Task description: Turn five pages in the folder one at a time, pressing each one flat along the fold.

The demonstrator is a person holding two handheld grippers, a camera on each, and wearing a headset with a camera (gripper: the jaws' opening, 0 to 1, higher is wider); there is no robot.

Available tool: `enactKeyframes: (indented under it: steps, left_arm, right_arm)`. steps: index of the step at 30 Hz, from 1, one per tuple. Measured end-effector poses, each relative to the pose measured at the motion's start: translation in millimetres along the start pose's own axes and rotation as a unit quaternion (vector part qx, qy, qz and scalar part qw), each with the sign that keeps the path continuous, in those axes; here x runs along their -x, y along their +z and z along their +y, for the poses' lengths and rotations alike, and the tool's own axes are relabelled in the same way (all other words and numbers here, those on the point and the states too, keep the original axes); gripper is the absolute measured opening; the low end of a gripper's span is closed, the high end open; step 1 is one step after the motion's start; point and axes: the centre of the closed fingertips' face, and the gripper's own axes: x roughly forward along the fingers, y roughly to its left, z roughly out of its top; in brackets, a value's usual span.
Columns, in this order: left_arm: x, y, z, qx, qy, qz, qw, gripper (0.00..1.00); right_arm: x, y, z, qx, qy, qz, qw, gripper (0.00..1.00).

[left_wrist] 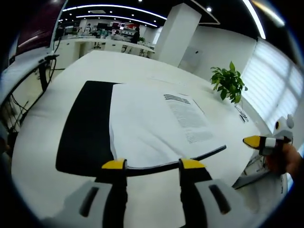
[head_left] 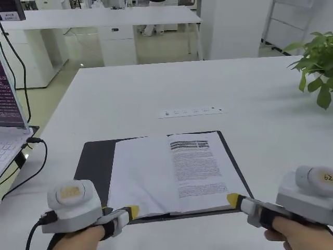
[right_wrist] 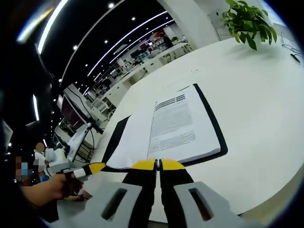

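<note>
While open flat, folder [head_left: 164, 174], long axis left-right, text upright.

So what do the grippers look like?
Both have pale grey bodies with rounded white tops, and black jaws ending in yellow tips. The left gripper has a black cable plugged into its back. The right gripper has orange digits printed on top.

a wide white surface [head_left: 130, 88] carries an open folder [head_left: 166, 174] near its front edge, black cover flat, pages up. beyond it lies a row of sockets [head_left: 192, 111]. a laptop [head_left: 8, 140] and black cable [head_left: 31, 172] lie at left, a green plant [head_left: 317, 67] far right.
</note>
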Motion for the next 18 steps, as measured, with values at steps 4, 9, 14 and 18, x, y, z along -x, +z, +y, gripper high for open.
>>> enactKeyframes:
  steps: [4, 9, 14, 18]
  left_arm:
    - [16.0, 11.0, -6.0, -0.018, -0.005, -0.024, 0.9996, 0.51]
    - [34.1, 23.6, -7.8, -0.03, -0.002, -0.051, 0.9983, 0.61]
    - [44.5, 27.0, -1.3, -0.022, 0.01, -0.066, 0.9975, 0.72]
    - [50.9, 26.0, 2.3, -0.03, 0.022, -0.072, 0.9967, 0.81]
  right_arm:
    - [3.8, 8.2, -5.9, 0.012, -0.005, -0.012, 0.9998, 0.23]
    - [7.0, 18.0, -14.4, 0.056, -0.017, -0.03, 0.9979, 0.43]
    - [6.9, 20.7, -17.9, 0.1, -0.021, -0.026, 0.9944, 0.67]
    - [6.9, 25.3, -15.5, 0.13, -0.013, -0.03, 0.991, 0.82]
